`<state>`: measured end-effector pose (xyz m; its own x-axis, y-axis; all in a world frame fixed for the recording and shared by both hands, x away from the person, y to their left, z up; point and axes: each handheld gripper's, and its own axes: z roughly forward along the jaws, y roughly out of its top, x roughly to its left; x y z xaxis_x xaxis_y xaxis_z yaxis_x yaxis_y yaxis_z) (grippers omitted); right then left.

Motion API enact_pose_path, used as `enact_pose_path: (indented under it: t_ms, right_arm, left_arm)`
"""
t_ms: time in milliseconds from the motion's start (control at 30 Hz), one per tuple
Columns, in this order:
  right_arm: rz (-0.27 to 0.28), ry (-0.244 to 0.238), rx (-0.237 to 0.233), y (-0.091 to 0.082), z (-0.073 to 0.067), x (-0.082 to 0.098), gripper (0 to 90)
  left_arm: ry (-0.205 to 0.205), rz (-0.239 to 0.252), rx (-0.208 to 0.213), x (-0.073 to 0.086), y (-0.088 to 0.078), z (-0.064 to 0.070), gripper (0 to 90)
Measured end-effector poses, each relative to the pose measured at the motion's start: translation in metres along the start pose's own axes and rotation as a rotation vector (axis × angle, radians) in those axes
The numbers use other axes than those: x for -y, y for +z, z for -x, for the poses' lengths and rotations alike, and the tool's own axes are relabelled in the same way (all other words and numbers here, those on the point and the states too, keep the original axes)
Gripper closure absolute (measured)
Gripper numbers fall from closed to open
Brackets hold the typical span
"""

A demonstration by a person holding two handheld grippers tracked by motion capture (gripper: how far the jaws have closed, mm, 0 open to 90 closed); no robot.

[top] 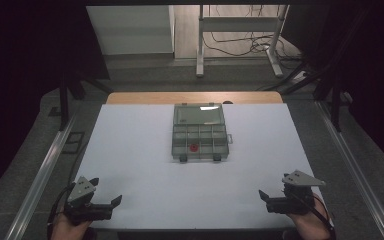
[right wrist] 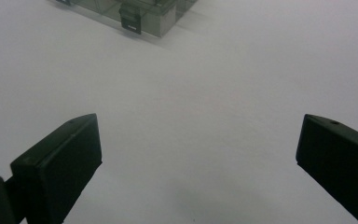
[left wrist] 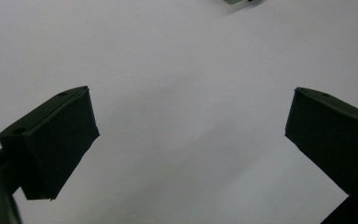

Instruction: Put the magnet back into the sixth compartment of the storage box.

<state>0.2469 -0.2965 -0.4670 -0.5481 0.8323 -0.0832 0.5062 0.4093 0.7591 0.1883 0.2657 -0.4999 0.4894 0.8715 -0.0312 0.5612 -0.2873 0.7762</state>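
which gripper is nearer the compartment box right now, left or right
Right, though only slightly. The right gripper sits near-right of the compartment box; the left gripper sits near-left, a little farther off. Both have jaws open.

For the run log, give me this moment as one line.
left gripper: open, empty | right gripper: open, empty | clear plastic compartment box: lid open, mid-table | small red round piece: inside box

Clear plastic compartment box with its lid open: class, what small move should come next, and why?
Probably ease the right gripper forward toward the clear plastic compartment box: both grippers sit open at the table's near edge, far from it, and its small red piece lies in a front compartment.
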Motion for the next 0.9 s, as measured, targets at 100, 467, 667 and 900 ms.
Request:
enact_pose_path:
  t_ms: [100, 467, 667, 900]
  right_arm:
    - [-0.004, -0.001, 0.005, -0.002, 0.0, 0.002, 0.3]
    - [-0.027, 0.02, 0.04, -0.007, 0.003, 0.013, 0.3]
    - [-0.045, 0.029, 0.053, -0.007, 0.005, 0.018, 0.3]
    - [-0.057, 0.028, 0.062, -0.005, 0.005, 0.018, 0.4]
  left_arm:
    - [0.0, 0.0, 0.0, 0.0, 0.0, 0.0, 2.5]
    - [-0.001, 0.0, 0.001, 0.0, 0.0, 0.0, 2.5]
    - [0.0, 0.0, 0.001, 0.0, 0.0, 0.0, 2.5]
    - [0.002, 0.0, 0.001, 0.0, 0.0, 0.0, 2.5]
